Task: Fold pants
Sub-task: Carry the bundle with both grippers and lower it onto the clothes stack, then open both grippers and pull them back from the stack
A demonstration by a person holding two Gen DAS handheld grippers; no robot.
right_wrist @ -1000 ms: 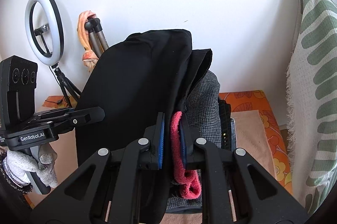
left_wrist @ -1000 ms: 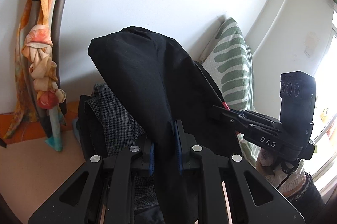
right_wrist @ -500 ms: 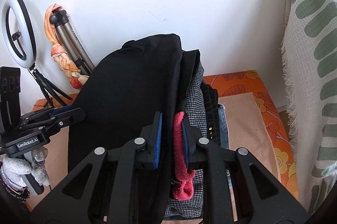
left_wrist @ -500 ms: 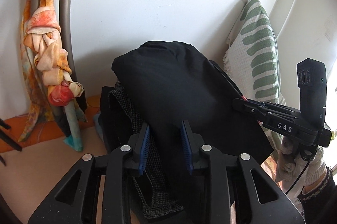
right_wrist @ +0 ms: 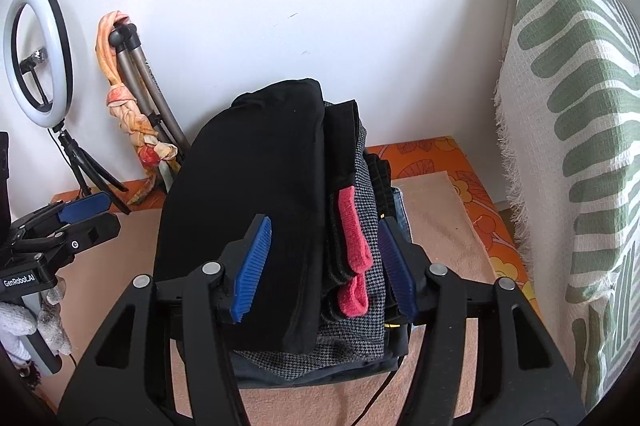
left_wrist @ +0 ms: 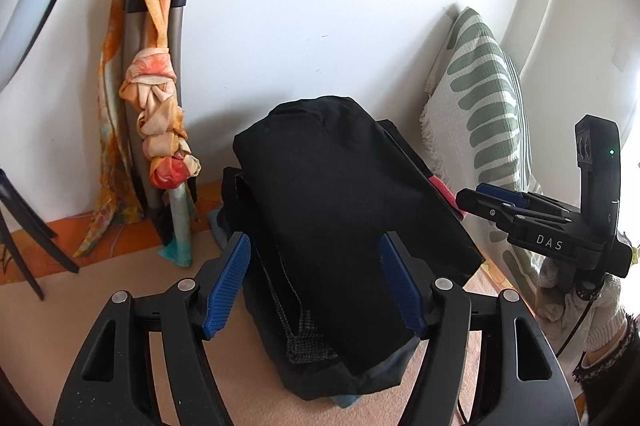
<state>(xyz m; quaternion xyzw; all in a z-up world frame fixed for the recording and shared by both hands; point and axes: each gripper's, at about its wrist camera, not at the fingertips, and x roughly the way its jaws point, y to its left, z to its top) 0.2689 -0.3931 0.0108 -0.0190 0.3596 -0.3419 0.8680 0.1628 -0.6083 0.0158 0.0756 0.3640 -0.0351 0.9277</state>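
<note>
Folded black pants (left_wrist: 344,210) lie on top of a stack of folded clothes (left_wrist: 308,342); in the right wrist view the black pants (right_wrist: 248,194) top the stack (right_wrist: 360,242), which includes a grey houndstooth piece and a red-cuffed item. My left gripper (left_wrist: 312,290) is open, its blue pads either side of the stack's near end, holding nothing. My right gripper (right_wrist: 324,266) is open too, pads astride the stack. Each gripper shows in the other's view: the right gripper (left_wrist: 496,196) at right, the left gripper (right_wrist: 84,206) at left.
The stack sits on a beige mat (right_wrist: 436,210) over an orange floral cover (right_wrist: 472,186). A green-striped cushion (right_wrist: 576,130) leans at right. A tripod wrapped in an orange scarf (left_wrist: 156,114) and a ring light (right_wrist: 38,50) stand against the white wall.
Both grippers opened and let go of the black pants, which now rest on the stack. Both grippers drew back slightly from the pile.
</note>
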